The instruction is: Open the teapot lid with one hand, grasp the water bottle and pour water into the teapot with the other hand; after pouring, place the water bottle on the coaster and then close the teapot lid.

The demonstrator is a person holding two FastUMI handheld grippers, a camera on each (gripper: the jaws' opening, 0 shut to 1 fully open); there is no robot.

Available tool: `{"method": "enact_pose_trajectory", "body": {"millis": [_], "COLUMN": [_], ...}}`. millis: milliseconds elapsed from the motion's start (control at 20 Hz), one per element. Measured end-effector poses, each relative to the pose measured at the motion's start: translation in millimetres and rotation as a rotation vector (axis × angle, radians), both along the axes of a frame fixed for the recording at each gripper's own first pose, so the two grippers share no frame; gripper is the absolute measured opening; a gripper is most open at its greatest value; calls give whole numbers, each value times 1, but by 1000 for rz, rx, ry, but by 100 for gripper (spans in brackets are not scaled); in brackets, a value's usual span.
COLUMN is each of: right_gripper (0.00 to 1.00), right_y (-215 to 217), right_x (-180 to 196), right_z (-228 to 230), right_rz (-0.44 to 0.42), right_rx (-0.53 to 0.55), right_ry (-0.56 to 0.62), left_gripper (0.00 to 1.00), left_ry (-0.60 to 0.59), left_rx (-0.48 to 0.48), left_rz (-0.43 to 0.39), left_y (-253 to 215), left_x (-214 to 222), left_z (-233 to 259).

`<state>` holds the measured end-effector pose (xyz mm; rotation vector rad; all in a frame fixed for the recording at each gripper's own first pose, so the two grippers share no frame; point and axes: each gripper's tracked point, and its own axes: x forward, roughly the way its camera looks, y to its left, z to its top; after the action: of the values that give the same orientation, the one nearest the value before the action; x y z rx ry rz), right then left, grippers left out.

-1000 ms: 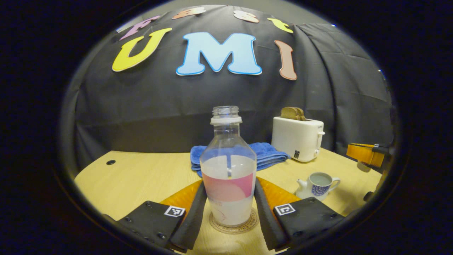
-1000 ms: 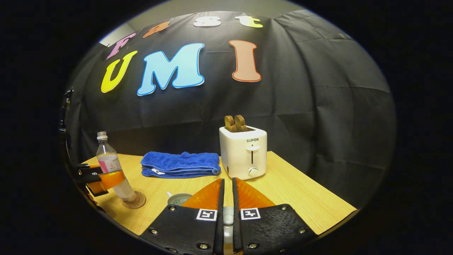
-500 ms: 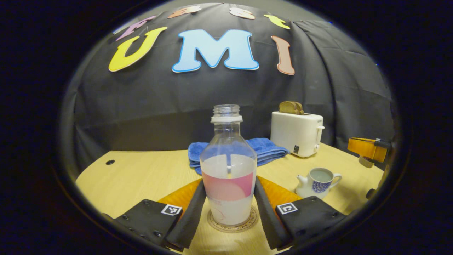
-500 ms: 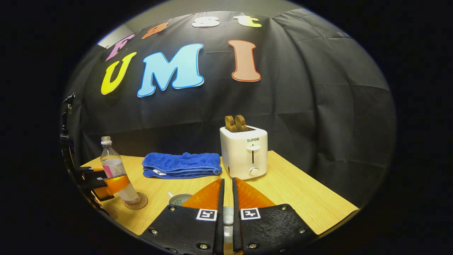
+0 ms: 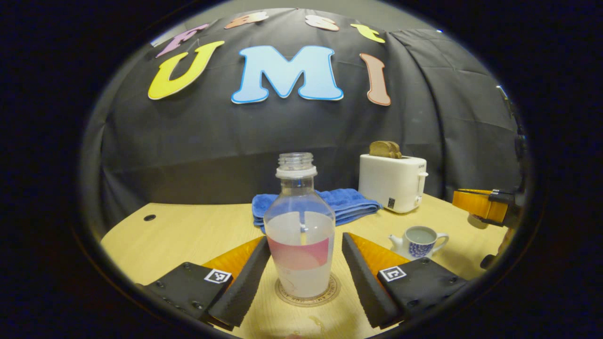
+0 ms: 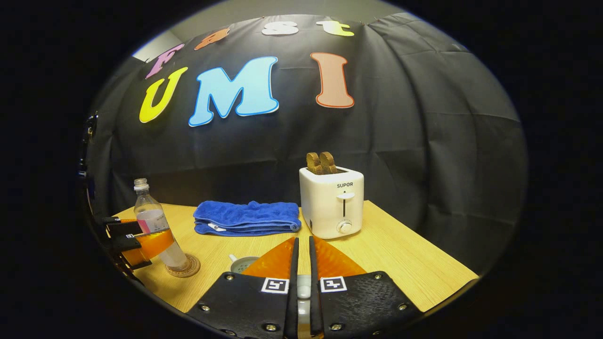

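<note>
1. On the white plastic two-slot toaster (image 6: pixel 332 202) I see a short dark brand word (image 6: pixel 344 185) printed on its front, above the lever.
2. Left of the toaster, the clear plastic water bottle (image 5: pixel 299 235) carries a pink and white label; I can't make out its print.
3. Under that bottle, the round brown coaster (image 5: pixel 330 294) has lettering around its rim, too small for me to read.
4. In front of the toaster, the right gripper (image 6: pixel 301 240) bears two square black-and-white coded tags (image 6: pixel 275 285), patterns rather than words.

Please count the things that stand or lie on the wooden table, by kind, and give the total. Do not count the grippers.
water bottle: 1
coaster: 1
teapot: 1
blue towel: 1
toaster: 1
Total: 5
</note>
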<state>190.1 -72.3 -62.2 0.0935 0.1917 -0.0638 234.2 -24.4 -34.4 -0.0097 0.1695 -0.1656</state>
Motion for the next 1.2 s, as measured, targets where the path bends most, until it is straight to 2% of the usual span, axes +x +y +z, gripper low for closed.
{"method": "enact_pose_trajectory", "body": {"millis": [300,600,850,1050,1200], "right_gripper": [10,10,10,10,10], "right_y": [22,47,66,70,72], "right_x": [6,14,36,58,69], "right_z": [-3,9,14,-2,-7], "right_rz": [60,117,161,169,188], "right_rx": [11,44,27,29,112], "right_ry": [-15,-76,-112,-92,-90], "left_gripper": [100,100,100,100,100], "left_ry": [-24,-88,-133,-143,-138], "left_rx": [-56,-64,-108,-138,-139], "left_rz": [16,26,8,-11,-20], "left_y": [12,20,15,12,8], "left_x": [-32,-64,-76,-80,-79], "left_z": [2,15,22,26,24]}}
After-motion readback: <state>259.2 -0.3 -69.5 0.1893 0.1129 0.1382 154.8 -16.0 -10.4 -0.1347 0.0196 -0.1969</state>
